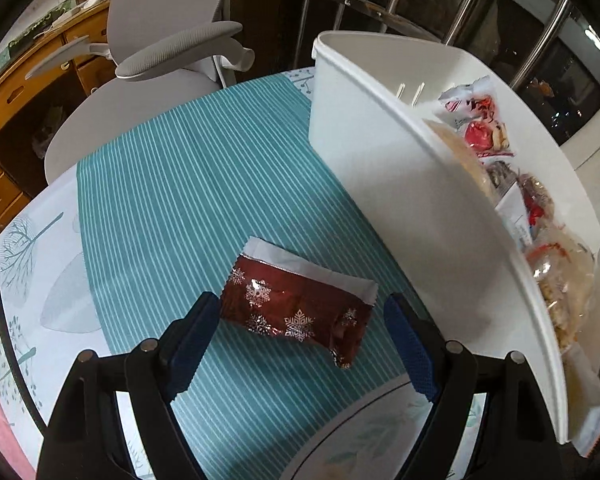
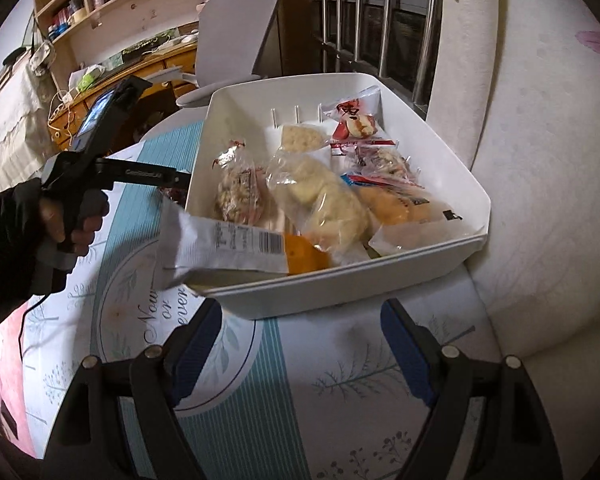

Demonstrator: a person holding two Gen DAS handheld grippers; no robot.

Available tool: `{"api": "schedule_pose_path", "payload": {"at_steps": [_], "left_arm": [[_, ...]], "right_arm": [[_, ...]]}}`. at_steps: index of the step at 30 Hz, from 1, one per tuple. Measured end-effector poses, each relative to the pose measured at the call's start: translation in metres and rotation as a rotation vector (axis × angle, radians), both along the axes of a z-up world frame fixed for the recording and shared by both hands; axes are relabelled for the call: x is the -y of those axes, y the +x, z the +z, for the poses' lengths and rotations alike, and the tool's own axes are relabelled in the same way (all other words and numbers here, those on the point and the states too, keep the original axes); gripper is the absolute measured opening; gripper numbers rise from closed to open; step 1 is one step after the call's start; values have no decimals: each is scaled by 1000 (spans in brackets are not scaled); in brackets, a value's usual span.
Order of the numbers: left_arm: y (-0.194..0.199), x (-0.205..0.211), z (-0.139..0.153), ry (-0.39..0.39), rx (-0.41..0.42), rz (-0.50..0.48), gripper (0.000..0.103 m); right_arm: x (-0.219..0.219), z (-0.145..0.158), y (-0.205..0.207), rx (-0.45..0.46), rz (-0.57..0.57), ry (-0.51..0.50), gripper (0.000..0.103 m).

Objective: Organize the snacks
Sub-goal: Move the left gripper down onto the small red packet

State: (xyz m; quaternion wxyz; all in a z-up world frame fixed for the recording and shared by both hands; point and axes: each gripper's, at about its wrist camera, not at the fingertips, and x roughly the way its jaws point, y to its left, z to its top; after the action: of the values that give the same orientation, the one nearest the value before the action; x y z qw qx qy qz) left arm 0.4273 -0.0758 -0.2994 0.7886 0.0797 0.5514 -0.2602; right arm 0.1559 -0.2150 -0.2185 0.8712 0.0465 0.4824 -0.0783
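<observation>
A dark red snack packet (image 1: 296,304) with silver snowflakes lies flat on the teal striped cloth (image 1: 188,184). My left gripper (image 1: 300,312) is open and straddles it, one blue pad at each end, neither visibly pressing. To its right stands a white bin (image 1: 380,168) with several bagged snacks inside. In the right wrist view the same bin (image 2: 380,268) holds bread, cakes and crackers, and a white and orange packet (image 2: 236,248) juts over its near left corner. My right gripper (image 2: 300,320) is open and empty, just short of the bin's front wall.
A gloved hand (image 2: 60,220) holds the left tool beside the bin. A grey office chair (image 1: 160,60) stands past the table's far edge, with a wooden desk (image 1: 16,92) behind it. Metal window bars (image 2: 380,20) and a pale floral cushion (image 2: 548,200) flank the bin's far and right sides.
</observation>
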Motion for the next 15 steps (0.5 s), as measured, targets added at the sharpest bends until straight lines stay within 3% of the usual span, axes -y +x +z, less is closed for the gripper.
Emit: {"api": "schedule_pose_path", "payload": {"at_steps": [4, 15], "left_arm": [[-1, 3, -6, 12, 20, -17, 80], [-10, 9, -4, -4, 79, -22, 45]], "right_arm": [[2, -3, -2, -10, -12, -12, 82], [7, -2, -7, -13, -26, -9, 82]]}}
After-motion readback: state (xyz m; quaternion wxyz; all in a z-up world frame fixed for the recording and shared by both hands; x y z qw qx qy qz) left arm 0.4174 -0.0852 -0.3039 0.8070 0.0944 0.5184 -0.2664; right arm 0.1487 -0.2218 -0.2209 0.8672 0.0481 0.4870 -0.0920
